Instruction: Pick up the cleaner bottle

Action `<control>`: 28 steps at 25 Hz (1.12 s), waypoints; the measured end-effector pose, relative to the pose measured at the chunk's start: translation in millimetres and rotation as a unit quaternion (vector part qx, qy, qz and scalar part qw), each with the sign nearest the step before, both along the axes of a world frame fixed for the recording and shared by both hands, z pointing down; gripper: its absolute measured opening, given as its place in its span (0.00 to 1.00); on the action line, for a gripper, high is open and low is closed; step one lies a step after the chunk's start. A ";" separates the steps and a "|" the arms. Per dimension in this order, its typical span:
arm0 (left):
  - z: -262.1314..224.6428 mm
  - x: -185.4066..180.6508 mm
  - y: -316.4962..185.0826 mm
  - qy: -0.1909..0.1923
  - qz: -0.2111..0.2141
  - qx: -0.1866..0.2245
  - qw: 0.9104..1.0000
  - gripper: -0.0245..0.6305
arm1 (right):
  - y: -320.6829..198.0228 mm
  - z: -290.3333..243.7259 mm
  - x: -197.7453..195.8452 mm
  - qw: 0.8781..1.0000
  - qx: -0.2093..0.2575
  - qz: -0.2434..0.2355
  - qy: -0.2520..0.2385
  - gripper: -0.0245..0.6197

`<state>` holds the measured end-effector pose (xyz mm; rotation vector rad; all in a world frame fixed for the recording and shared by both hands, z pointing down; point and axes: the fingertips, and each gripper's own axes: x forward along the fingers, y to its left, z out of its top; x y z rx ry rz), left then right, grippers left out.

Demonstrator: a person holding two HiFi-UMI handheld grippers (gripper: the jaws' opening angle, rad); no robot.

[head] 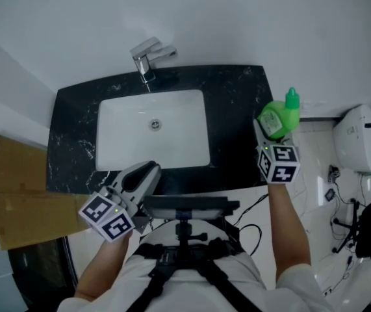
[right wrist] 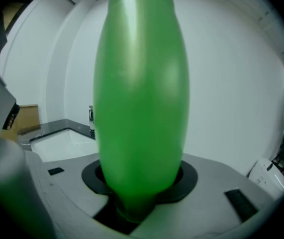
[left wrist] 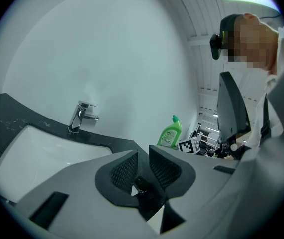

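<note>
The green cleaner bottle (head: 279, 117) with a green cap is lifted off the right end of the black counter (head: 75, 129), with my right gripper (head: 271, 134) shut on its body. In the right gripper view the bottle (right wrist: 142, 98) fills the middle and stands upright between the jaws of the right gripper (right wrist: 139, 180). The left gripper view shows the bottle (left wrist: 170, 133) far off at the right. My left gripper (head: 145, 175) hovers at the front edge of the sink. Its jaws (left wrist: 142, 159) stand a narrow gap apart with nothing between them.
A white sink basin (head: 120, 129) is set in the counter, with a chrome faucet (head: 149, 57) behind it at the wall. Cardboard (head: 23, 194) leans at the left. A white fixture (head: 357, 138) and cables lie on the floor to the right.
</note>
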<state>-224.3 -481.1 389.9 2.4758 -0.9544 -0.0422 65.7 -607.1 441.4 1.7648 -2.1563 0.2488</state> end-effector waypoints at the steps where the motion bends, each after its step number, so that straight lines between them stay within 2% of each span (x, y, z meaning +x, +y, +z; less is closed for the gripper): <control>1: 0.4 0.1 0.4 0.000 0.000 0.000 1.000 0.15 | 0.7 -1.7 0.4 1.000 0.001 0.000 0.001 0.31; 12: 2.9 -2.3 -1.2 0.005 0.004 0.000 1.000 0.15 | 8.1 -18.7 0.8 1.000 0.004 0.001 0.012 0.31; 28: -1.4 -0.6 6.7 0.004 0.009 0.006 1.000 0.15 | 40.3 -35.5 -3.0 1.000 0.009 -0.004 0.002 0.31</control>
